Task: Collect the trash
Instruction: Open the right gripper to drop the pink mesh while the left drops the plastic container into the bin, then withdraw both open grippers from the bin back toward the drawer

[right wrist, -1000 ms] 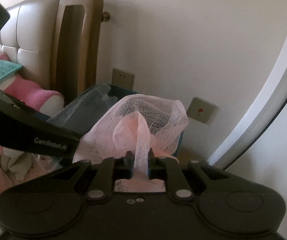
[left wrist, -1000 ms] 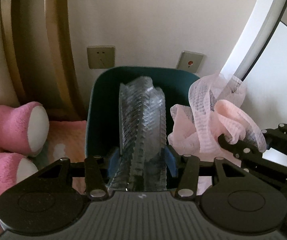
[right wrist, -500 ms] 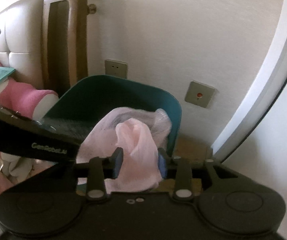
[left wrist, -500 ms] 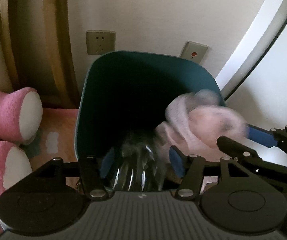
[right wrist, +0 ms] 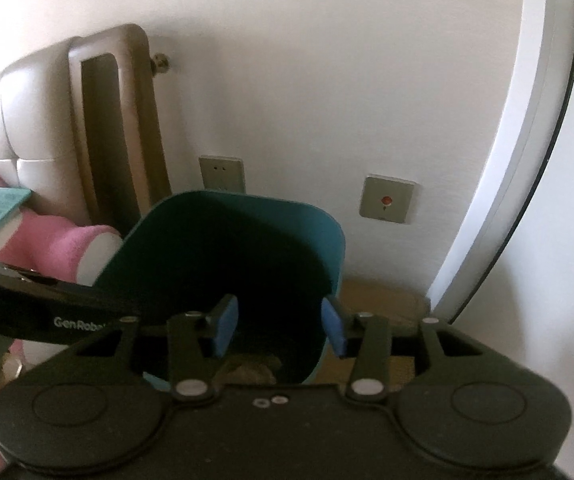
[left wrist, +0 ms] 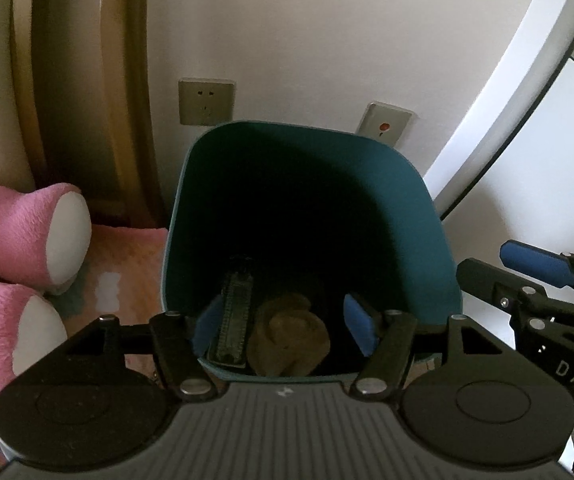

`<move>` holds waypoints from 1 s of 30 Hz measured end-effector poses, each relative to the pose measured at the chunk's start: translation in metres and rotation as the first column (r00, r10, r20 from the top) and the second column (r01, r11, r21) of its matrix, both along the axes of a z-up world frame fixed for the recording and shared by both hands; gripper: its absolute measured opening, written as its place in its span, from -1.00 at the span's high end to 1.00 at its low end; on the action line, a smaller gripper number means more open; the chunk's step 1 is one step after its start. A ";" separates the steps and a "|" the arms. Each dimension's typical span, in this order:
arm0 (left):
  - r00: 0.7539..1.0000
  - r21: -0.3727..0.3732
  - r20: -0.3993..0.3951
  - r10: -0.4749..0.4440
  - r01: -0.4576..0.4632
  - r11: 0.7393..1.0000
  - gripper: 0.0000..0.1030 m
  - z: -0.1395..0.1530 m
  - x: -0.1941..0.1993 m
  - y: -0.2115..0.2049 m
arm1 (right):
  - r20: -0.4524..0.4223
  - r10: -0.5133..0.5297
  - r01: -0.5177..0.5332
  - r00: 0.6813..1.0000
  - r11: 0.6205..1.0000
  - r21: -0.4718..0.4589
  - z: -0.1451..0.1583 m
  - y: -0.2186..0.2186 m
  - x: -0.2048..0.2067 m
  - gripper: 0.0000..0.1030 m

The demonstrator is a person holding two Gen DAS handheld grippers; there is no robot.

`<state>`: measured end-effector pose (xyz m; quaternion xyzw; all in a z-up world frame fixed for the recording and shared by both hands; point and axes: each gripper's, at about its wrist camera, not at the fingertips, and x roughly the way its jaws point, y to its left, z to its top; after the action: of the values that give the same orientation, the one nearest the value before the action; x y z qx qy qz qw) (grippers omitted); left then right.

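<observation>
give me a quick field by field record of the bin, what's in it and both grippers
bin: teal bin on the floor against the wall
contents: flattened clear plastic piece and crumpled netting at the bottom
left gripper: over the bin, jaws opening, nothing between them
right gripper: over the bin's right rim, jaws opening, nothing between them
beside bin: pink plush toy to its left
wall: socket, red-dot plate

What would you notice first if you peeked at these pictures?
The deep teal plastic bin against the white wall fills the middle, with a clear ribbed plastic piece and a crumpled pinkish net wad lying at its dark bottom. Fluffy pink plush toy feet with white soles sit to the left of the bin. The left gripper and right gripper hang over it, jaws opening and empty.
</observation>
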<state>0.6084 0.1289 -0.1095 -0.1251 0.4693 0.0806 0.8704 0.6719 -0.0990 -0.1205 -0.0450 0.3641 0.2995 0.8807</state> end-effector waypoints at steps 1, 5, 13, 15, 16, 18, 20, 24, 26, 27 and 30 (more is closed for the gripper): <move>1.000 -0.002 0.006 -0.003 0.003 1.000 -0.29 0.002 -0.002 -0.001 | 0.003 0.003 -0.003 1.000 1.000 0.002 0.001 -0.001 -0.002 0.10; 1.000 -0.006 0.026 -0.015 0.015 1.000 -0.33 0.010 -0.011 -0.005 | 0.010 0.007 -0.007 1.000 1.000 0.022 0.005 -0.005 -0.009 0.08; 0.995 -0.005 0.088 -0.055 0.056 0.998 -0.41 0.028 -0.037 -0.016 | 0.012 0.004 -0.005 1.000 0.996 0.093 0.019 -0.023 -0.024 -0.07; 0.992 0.005 0.105 -0.070 0.069 0.998 -0.42 0.032 -0.046 -0.020 | 0.009 -0.002 0.001 1.000 0.994 0.110 0.021 -0.028 -0.029 -0.09; 0.991 0.006 0.112 -0.073 0.073 0.997 -0.45 0.033 -0.051 -0.022 | 0.002 -0.002 0.001 1.000 0.993 0.120 0.022 -0.032 -0.032 -0.10; 0.989 0.000 0.128 -0.077 0.078 0.997 -0.52 0.036 -0.060 -0.024 | -0.004 0.006 -0.006 1.000 0.991 0.134 0.023 -0.037 -0.038 -0.11; 0.987 -0.001 0.143 -0.080 0.081 0.997 -0.53 0.039 -0.069 -0.027 | 0.001 0.018 -0.017 1.000 0.990 0.137 0.023 -0.042 -0.046 -0.12; 0.981 0.015 0.172 -0.090 0.089 0.996 -0.61 0.043 -0.084 -0.032 | 0.006 0.034 -0.035 0.999 0.988 0.148 0.023 -0.050 -0.062 -0.13; 0.978 0.026 0.185 -0.091 0.087 0.996 -0.63 0.045 -0.092 -0.034 | 0.017 0.042 -0.044 0.999 0.987 0.152 0.022 -0.054 -0.071 -0.14; 0.978 0.031 0.191 -0.089 0.085 0.996 -0.66 0.045 -0.096 -0.035 | 0.021 0.046 -0.049 0.999 0.987 0.155 0.022 -0.055 -0.076 -0.14; 0.975 0.041 0.206 -0.089 0.082 0.996 -0.69 0.042 -0.107 -0.039 | 0.027 0.048 -0.051 0.999 0.984 0.170 0.021 -0.060 -0.087 -0.14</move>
<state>0.5010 0.0897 -0.0671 -0.0985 0.3796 0.0373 0.9191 0.5849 -0.1591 -0.0994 0.0182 0.3259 0.3509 0.8777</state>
